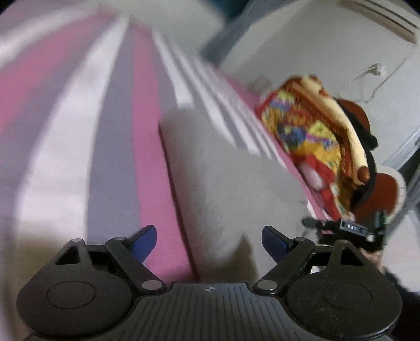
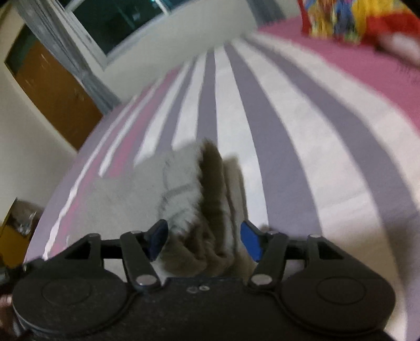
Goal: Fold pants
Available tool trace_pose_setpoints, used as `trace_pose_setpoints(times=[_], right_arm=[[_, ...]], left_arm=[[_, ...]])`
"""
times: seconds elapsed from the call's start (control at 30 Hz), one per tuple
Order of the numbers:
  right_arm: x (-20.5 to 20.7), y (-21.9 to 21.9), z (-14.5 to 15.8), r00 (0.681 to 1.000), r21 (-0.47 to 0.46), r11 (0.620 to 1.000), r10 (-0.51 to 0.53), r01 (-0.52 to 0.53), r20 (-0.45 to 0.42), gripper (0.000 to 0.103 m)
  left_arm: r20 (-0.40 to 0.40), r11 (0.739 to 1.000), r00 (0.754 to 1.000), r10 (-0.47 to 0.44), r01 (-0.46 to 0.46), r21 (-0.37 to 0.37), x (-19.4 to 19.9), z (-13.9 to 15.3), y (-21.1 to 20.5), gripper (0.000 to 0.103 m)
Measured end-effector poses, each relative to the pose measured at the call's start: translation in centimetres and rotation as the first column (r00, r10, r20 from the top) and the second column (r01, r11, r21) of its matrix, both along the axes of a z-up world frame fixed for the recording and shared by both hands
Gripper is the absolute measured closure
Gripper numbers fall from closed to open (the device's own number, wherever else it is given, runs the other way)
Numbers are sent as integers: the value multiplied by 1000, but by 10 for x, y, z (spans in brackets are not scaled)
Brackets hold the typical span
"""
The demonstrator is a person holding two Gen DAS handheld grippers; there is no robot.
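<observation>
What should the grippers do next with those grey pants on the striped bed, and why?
Probably close the right gripper on the bunched grey pants between its blue fingers. Its jaws stand open around the fabric, and the left gripper is open too, so nothing seems to be gripped yet.

Both views are moderately lit by soft indoor light with no glare. Motion blur smears both. In the left wrist view the striped bedsheet (image 1: 110, 126), the grey pants (image 1: 223, 178) and the colourful cloth pile (image 1: 309, 136) all lack sharp edges. The left gripper (image 1: 209, 242) body stays crisp, its fingers (image 1: 145, 242) slightly soft. In the right wrist view the pants (image 2: 189, 188) are streaked, with dark shadow in their folds. The window (image 2: 123, 18) shows dark glass. Fisheye distortion bends the stripes outward, and black vignetting fills the corners.
</observation>
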State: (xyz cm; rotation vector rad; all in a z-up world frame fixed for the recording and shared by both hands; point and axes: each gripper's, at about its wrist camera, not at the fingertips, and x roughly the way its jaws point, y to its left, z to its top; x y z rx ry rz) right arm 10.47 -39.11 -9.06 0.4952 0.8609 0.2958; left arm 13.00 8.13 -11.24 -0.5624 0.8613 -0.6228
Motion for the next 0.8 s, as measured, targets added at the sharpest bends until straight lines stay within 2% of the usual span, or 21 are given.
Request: trace_pose_setpoints(times=[0.07,0.13,0.17,0.2,0.23,0.27,0.33,0.37,0.47,0.67,0.8], right_arm=[[6,-11,-11,999,97,995,21,-18,-27,29],[14,-21,-24,998,191,981,48,-38,-47,29],[20,-25,-29,996,231,971,70,-57,-49,29],[25,-27,-34,994,270,960,94,-78,-48,29],[31,-27,-37,992,295,950,118,-100,-43,27],[37,-26,-40,988,310,942,147,-128,-37,26],[48,-20,-43,982,296,940,185,-167,-34,32],[53,-15,-42,979,273,945,200,-182,-40,41],[61,-1,-30,971,227,946,240,-230,-16,55],[80,9,12,958,254,924,273,-287,92,61],[129,20,44,951,292,908,261,-301,168,61]], left_arm=[[-36,996,998,-50,47,-79,12,-20,-5,16],[-56,977,994,-91,78,-199,26,-35,-7,17],[-63,965,993,-104,85,-247,35,-42,-10,29],[-73,962,991,-109,87,-258,43,-49,-14,53],[-84,966,991,-108,84,-243,50,-57,-19,64],[-96,961,989,-115,86,-261,55,-65,-24,72],[-87,948,989,-123,91,-307,60,-73,-29,75],[-70,944,990,-122,94,-315,60,-74,-31,76],[-32,921,994,-108,88,-379,59,-65,-25,78],[92,917,993,-75,105,-385,91,-13,-14,78],[141,931,989,-40,88,-355,130,16,2,78]])
